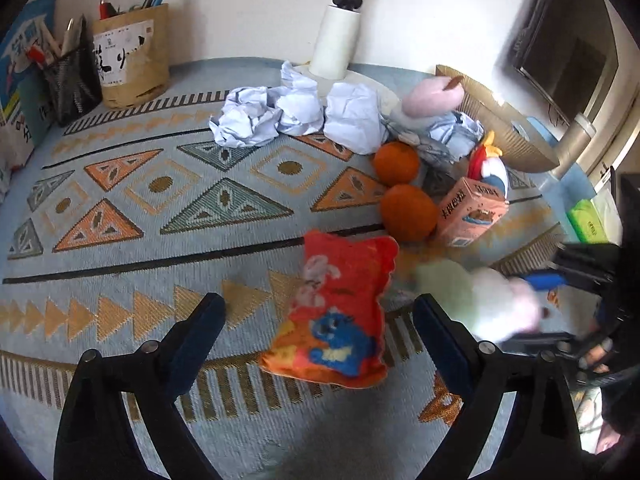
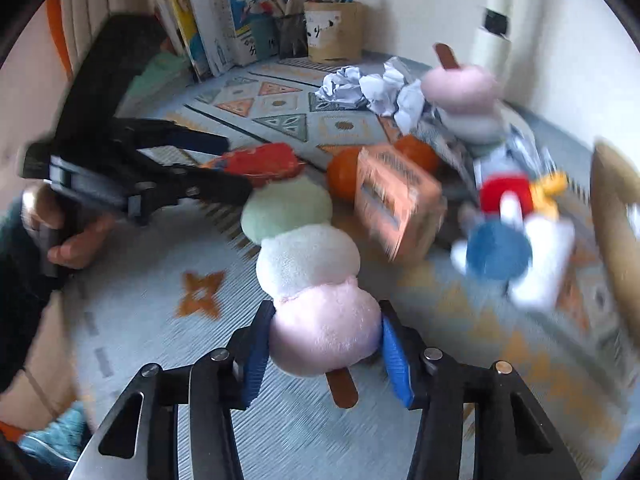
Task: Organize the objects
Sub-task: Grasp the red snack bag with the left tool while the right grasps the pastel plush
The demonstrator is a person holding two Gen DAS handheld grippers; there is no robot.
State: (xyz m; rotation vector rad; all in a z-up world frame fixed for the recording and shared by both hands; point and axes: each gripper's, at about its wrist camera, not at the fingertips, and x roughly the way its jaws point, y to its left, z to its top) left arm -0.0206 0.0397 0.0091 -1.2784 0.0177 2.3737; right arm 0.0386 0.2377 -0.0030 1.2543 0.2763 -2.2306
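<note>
My right gripper [image 2: 324, 340] is shut on the pink end of a plush dango skewer [image 2: 308, 256] with green, white and pink balls; it also shows blurred in the left wrist view [image 1: 480, 300]. My left gripper [image 1: 318, 320] is open, its fingers either side of a red snack bag [image 1: 340, 312], which also shows in the right wrist view [image 2: 260, 164]. Two oranges [image 1: 400, 184], a pink carton [image 1: 468, 212], a duck plush [image 1: 490, 164] and a second dango plush [image 1: 432, 96] sit behind.
Crumpled paper balls [image 1: 288, 112] lie by a white lamp base [image 1: 340, 40]. Pen holders [image 1: 128, 56] and books [image 2: 240, 20] stand at the back. A cardboard box [image 1: 500, 120] sits at the right. A patterned cloth [image 1: 160, 200] covers the table.
</note>
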